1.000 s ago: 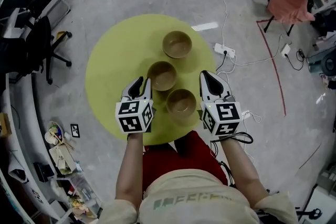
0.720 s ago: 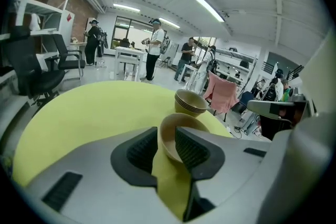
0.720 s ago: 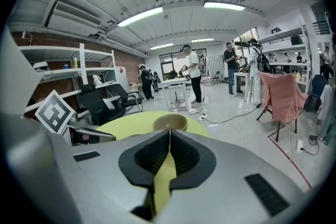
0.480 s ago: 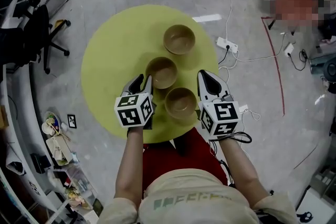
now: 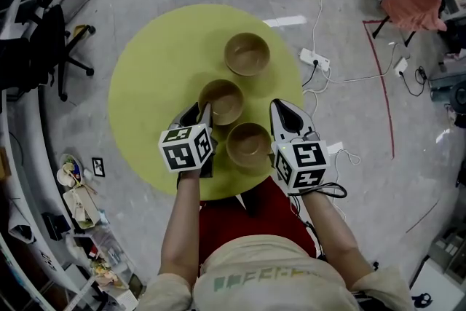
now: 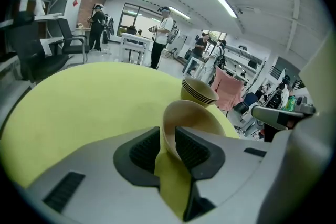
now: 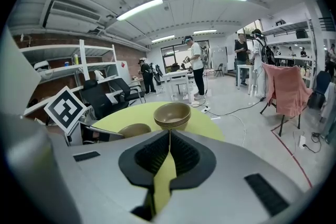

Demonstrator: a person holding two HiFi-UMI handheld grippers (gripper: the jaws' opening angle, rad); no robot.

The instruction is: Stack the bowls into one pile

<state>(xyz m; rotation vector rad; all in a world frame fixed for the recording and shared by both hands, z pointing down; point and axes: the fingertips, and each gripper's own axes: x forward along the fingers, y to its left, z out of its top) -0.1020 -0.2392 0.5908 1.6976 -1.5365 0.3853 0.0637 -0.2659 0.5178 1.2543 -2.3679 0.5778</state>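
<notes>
The middle bowl point(image 5: 221, 100) now has its left rim between the jaws of the left gripper point(image 5: 199, 113). Half a second ago these jaws were just beside the rim, and one second ago they were a little farther back. In the left gripper view the jaws press on the thin wall of this bowl point(image 6: 190, 115), one inside and one outside (the bowl looks slightly tilted there, though the wide lens may add to this). I judge that the grasp is made and the lift comes next. It may go toward the stack of bowls point(image 5: 247, 53) at the far side of the desk point(image 5: 156, 76), or onto the near bowl point(image 5: 249, 144); I cannot tell which. The near bowl stands single on the desk between the two grippers.

The left forearm point(image 5: 182, 222) reaches straight forward. The right gripper point(image 5: 287, 114) hovers just right of the near bowl and points away from the person. Its jaws are closed together with nothing between them.
</notes>
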